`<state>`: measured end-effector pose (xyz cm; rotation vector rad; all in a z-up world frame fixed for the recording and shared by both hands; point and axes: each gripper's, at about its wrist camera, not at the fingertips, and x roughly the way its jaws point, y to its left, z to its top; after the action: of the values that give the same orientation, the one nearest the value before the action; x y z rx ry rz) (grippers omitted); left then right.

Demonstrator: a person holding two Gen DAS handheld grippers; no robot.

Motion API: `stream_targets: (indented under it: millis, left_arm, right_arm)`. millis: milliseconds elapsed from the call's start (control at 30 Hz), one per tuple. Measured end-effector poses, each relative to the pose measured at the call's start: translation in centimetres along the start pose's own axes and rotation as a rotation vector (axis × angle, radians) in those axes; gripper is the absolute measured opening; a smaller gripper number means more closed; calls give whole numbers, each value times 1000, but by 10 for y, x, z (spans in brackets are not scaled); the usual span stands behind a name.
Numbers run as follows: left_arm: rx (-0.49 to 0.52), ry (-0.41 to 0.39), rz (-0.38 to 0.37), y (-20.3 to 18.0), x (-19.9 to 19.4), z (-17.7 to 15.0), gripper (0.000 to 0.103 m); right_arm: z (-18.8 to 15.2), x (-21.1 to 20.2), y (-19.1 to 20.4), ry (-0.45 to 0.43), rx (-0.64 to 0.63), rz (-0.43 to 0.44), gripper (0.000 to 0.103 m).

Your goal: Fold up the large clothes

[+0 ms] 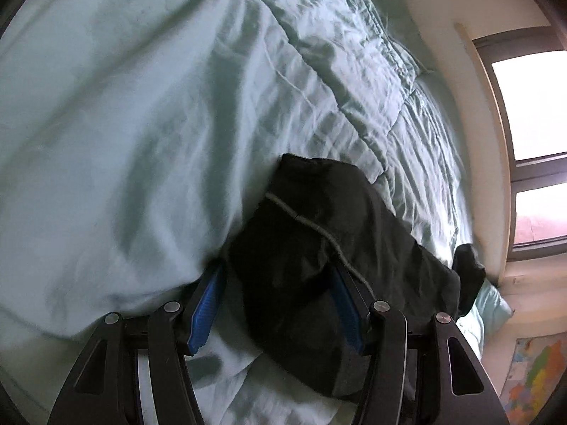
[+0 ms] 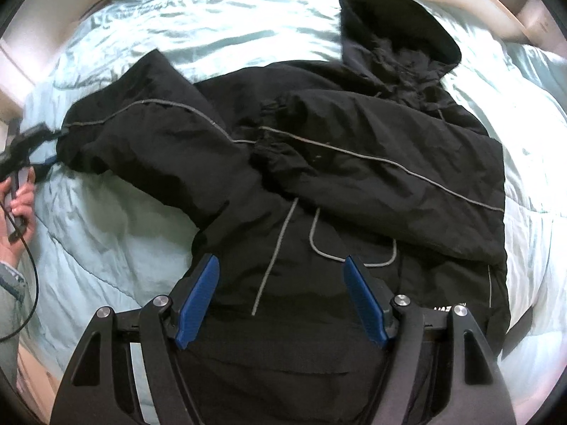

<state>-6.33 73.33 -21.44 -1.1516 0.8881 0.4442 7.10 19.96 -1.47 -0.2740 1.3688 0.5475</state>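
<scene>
A black jacket (image 2: pixel 354 163) is lying on a pale green bed (image 2: pixel 106 241), hood pointing to 1 o'clock and hem toward 6. The left gripper (image 1: pixel 276 294) is straddling a sleeve (image 1: pixel 319 233), jaws spread. The right gripper (image 2: pixel 281 297) is hovering spread over the hem. Bare bedding is stretching from 9 to 12.

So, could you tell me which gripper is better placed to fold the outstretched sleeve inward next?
Probably the left gripper: its open jaws already straddle the sleeve. The right gripper hovers open over the jacket hem.
</scene>
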Motion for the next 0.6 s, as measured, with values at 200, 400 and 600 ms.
stream_targets:
  millis: [200,400,600]
  left_arm:
    - [115,-122,70,-34,-31,-14,23]
    - [94,-313,248,-43,-125,-44,19]
    - [66,-182,321,-8,-109,-71,19]
  right_arm:
    - [17,15,14,11,2,39,75]
    - [62,27,40,-54,-22,91,75]
    - [92,64,69,-60,-40,97,52]
